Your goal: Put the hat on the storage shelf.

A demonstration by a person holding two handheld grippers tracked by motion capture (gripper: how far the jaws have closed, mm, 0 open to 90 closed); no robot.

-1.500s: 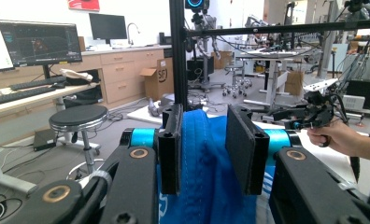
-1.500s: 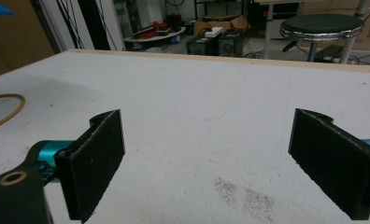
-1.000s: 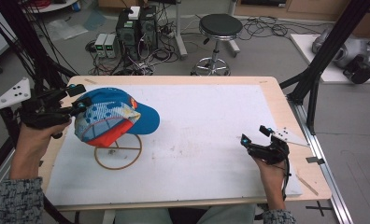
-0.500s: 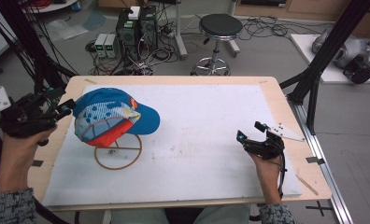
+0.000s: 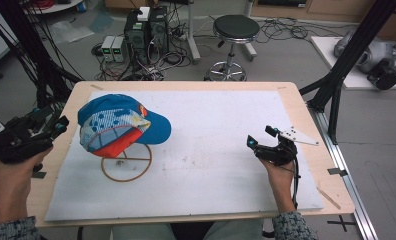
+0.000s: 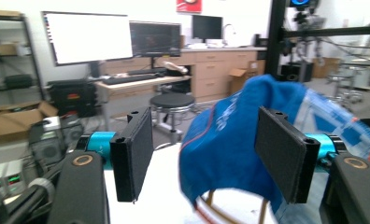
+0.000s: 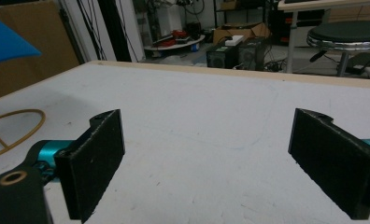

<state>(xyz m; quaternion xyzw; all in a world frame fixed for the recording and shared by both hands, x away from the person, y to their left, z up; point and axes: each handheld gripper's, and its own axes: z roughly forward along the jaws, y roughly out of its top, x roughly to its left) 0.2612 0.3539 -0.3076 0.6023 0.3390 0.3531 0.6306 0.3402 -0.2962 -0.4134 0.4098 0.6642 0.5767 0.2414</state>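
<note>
Left of the blue cap [image 5: 122,124] we see the left gripper [image 5: 56,125] off the table's [image 5: 186,86] edge, jaws spread wide and empty, aimed at the cap. The cap sits on a wooden ring stand [image 5: 126,162] on the white mat [image 5: 221,150], its long axis left-to-right, brim pointing right. Well right of the cap, the right gripper [image 5: 258,140] hovers over the mat, jaws released and empty.

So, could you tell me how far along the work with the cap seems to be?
Done, apparently: the blue cap sits on its round wooden stand. In hand: nothing. The left gripper is open beside the cap and the right gripper is open over bare table. What is left cannot be told.
</note>
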